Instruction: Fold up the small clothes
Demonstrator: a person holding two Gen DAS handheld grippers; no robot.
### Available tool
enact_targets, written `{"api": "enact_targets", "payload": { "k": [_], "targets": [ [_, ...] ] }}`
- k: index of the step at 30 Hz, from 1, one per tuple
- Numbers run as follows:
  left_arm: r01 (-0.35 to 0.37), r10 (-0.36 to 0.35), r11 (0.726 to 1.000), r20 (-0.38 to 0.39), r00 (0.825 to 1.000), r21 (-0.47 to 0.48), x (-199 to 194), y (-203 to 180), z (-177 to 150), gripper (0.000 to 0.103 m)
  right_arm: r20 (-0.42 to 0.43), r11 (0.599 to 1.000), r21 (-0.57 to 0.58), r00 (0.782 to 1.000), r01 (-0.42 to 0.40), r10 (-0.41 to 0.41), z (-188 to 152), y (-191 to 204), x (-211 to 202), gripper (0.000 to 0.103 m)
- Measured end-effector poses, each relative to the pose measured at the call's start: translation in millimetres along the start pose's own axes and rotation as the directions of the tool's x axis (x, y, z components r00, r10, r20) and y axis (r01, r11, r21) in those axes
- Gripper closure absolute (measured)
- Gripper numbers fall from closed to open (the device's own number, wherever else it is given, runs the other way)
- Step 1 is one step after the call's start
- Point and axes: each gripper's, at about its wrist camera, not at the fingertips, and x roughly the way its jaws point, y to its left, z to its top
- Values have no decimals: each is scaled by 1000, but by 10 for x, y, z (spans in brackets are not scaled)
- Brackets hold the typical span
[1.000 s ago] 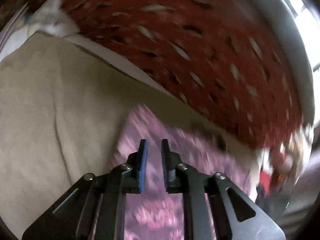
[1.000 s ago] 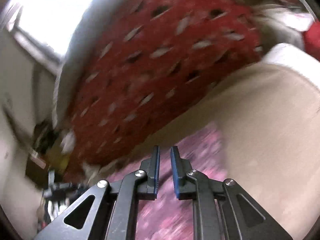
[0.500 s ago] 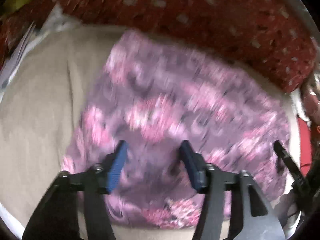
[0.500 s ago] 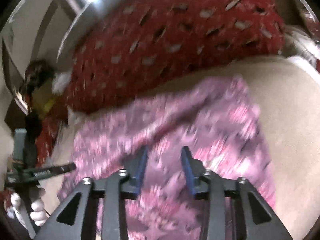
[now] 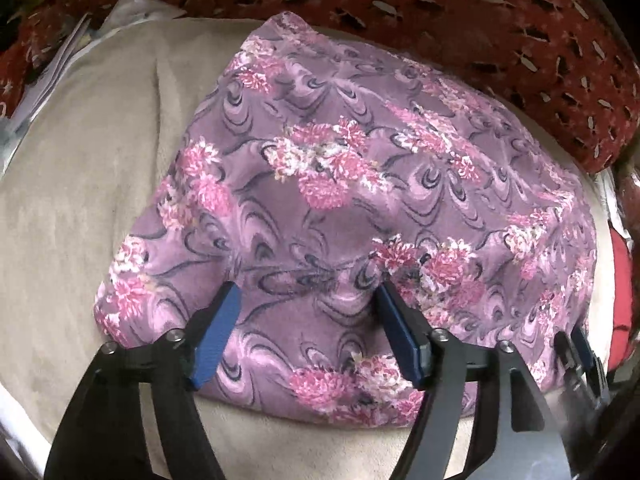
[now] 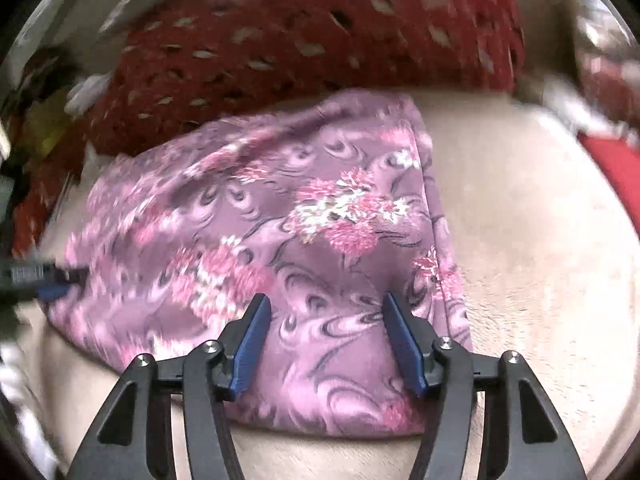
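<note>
A purple garment with pink flowers [image 5: 340,184] lies folded flat on a beige cloth surface [image 5: 72,184]. It also shows in the right wrist view [image 6: 304,232]. My left gripper [image 5: 306,300] is open and empty above the garment's near left part. My right gripper [image 6: 326,312] is open and empty above the garment's near right part. The right gripper's tip shows at the left wrist view's lower right [image 5: 576,344]. The left gripper's tip shows at the right wrist view's left edge [image 6: 48,280].
A red patterned blanket [image 5: 480,12] lies bunched behind the garment, also in the right wrist view [image 6: 320,28]. Papers [image 5: 72,44] lie at the far left. A red item [image 6: 616,168] sits at the right edge of the beige cloth.
Both grippers went from shut to open and let go of the garment. The garment now lies spread flat, and both grippers have drawn back toward its near edge.
</note>
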Motion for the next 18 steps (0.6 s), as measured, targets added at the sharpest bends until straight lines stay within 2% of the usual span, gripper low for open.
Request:
{"api": "enact_targets", "payload": {
  "k": [2,5,10,18],
  "targets": [
    [-3,3,1000,-2,1000,3,-16,3,-25,28,10,998,-59,999,38,-37,-65,138,14,32],
    [9,-9,1000,-4,1000,-8,-30,16,-37,27,20,992,-93,997,80,-79,-77,250,49,27],
    [29,-29,1000,-3,1000,0,13,30,-27,20,26,993,-88,997,77,-75,-34,281,97,22],
    [53,-53,999,10,999,4,40,43,-30,15,42,993,-103,998,59,-55,-72,299,119,12]
  ]
}}
